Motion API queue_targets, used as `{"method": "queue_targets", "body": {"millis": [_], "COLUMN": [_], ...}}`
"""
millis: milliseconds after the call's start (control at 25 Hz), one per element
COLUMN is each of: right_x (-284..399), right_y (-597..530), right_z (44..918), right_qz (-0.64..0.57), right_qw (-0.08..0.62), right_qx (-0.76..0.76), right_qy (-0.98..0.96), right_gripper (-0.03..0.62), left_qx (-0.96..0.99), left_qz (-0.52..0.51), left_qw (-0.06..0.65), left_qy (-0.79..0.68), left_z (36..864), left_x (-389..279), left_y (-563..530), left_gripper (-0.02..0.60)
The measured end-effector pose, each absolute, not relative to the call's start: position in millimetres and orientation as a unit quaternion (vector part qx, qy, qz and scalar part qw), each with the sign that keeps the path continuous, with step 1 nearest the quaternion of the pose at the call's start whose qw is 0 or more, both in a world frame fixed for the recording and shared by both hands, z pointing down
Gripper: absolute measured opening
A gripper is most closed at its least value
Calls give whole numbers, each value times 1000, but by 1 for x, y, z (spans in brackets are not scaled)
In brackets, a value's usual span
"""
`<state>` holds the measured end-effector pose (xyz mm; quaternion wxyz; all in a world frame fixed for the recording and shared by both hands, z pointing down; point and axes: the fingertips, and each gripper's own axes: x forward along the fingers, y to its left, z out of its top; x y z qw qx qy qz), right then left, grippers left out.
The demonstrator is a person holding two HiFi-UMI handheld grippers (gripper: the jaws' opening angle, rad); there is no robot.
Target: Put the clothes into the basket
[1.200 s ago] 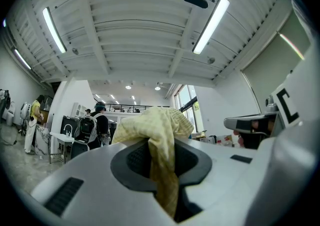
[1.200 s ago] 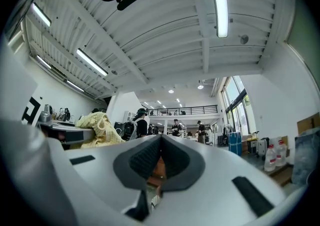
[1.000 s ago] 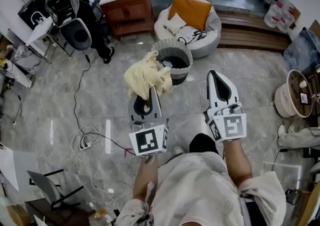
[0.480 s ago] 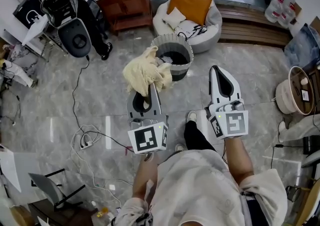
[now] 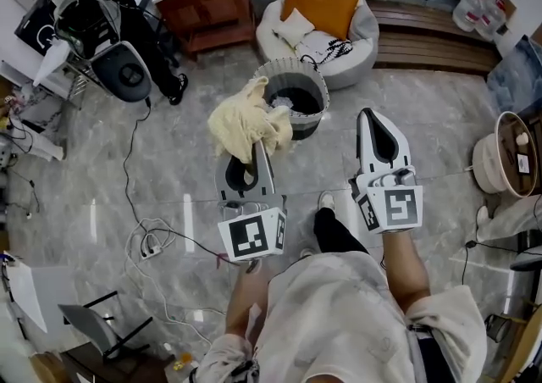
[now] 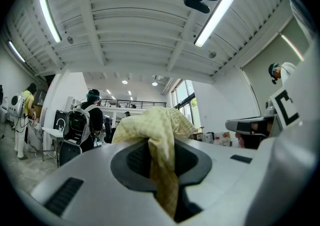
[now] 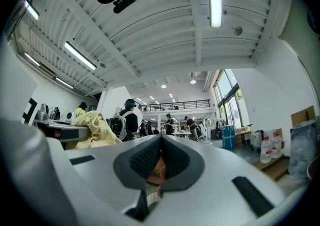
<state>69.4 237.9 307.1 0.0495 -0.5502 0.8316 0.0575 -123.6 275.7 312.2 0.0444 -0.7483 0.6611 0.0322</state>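
A pale yellow cloth hangs bunched from my left gripper, which is shut on it; in the left gripper view the cloth drapes over the jaws of the left gripper and down between them. The grey round basket stands on the floor just beyond the cloth, with some dark and white items inside. My right gripper is held to the right of the basket, shut and empty. In the right gripper view, the tips of the right gripper meet.
A white beanbag seat with an orange cushion sits behind the basket. A wooden cabinet is at the back left, near a black and white chair. Cables and a power strip lie on the floor at left. My shoe is between the grippers.
The person has stepped forward over the marble floor, carrying both grippers along towards the basket. A foot has come forward between the grippers. The grip on the cloth is unchanged.
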Motion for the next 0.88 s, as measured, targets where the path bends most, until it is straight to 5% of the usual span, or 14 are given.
{"method": "queue_targets", "body": {"millis": [880], "right_x": [173], "right_y": [32], "right_z": [310], "right_qz": [12], "right_qw": [82], "right_qx": [-564], "right_qy": [822], "right_gripper": [-12], "left_qx": [-750], "left_qz": [7], "left_qw": [45], "left_qy": [660], "left_z": [295], "left_x": [-28], "left_y": [68], "left_gripper": [63]}}
